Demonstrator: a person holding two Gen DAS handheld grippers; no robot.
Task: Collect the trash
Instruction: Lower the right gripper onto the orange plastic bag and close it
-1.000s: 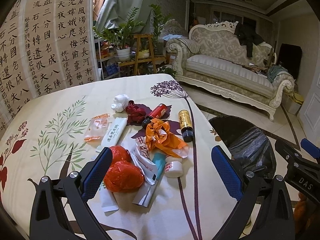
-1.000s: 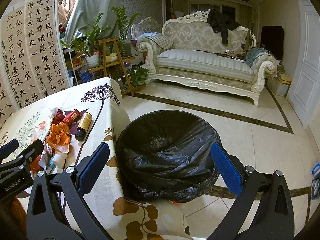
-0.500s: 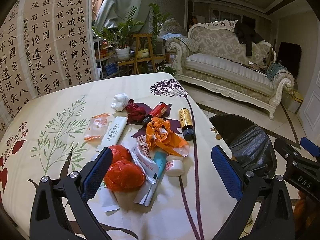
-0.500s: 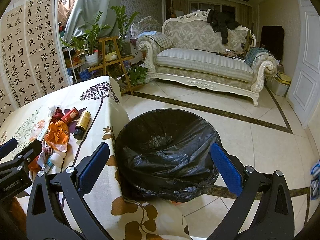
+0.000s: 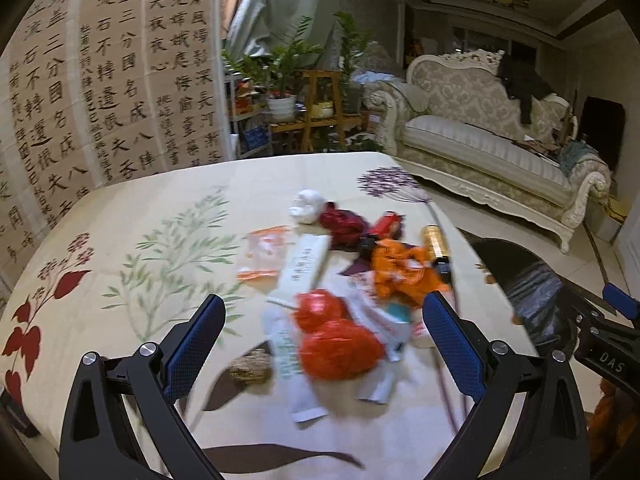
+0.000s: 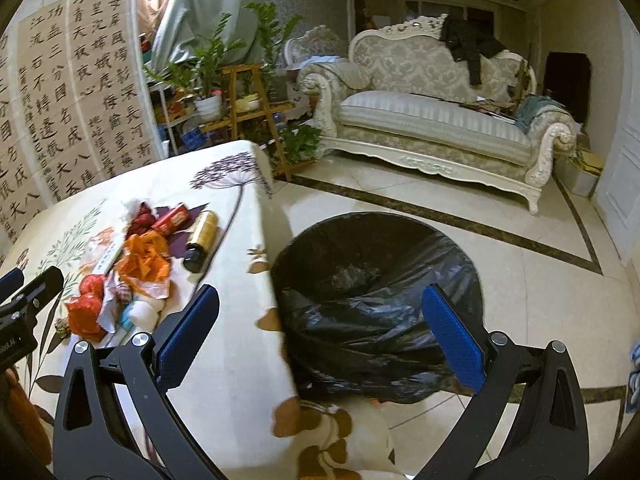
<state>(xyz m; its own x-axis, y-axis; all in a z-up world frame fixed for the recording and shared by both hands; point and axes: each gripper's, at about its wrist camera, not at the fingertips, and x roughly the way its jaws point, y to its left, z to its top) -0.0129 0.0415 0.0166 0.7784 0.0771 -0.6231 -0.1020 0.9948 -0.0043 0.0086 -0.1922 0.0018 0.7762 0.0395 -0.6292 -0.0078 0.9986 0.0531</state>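
A pile of trash lies on the floral tablecloth (image 5: 120,216): a red crumpled bag (image 5: 336,344), an orange wrapper (image 5: 404,272), a gold bottle (image 5: 436,244), a red bottle (image 5: 386,224), a white tube (image 5: 306,260) and a white wad (image 5: 306,204). My left gripper (image 5: 324,340) is open, its jaws either side of the red bag, above it. A black-lined trash bin (image 6: 376,292) stands on the floor beside the table. My right gripper (image 6: 320,336) is open and empty over the table edge and bin. The pile also shows in the right wrist view (image 6: 140,264).
A cream sofa (image 6: 432,120) stands across the tiled floor. A wooden plant stand (image 6: 244,100) with potted plants is behind the table. A calligraphy screen (image 5: 100,80) lines the left wall. The right gripper shows at the right edge (image 5: 600,344).
My left gripper has swung left and nearer the pile, so the red bag now sits between its jaws. My right gripper has shifted slightly left towards the table. Both stay open.
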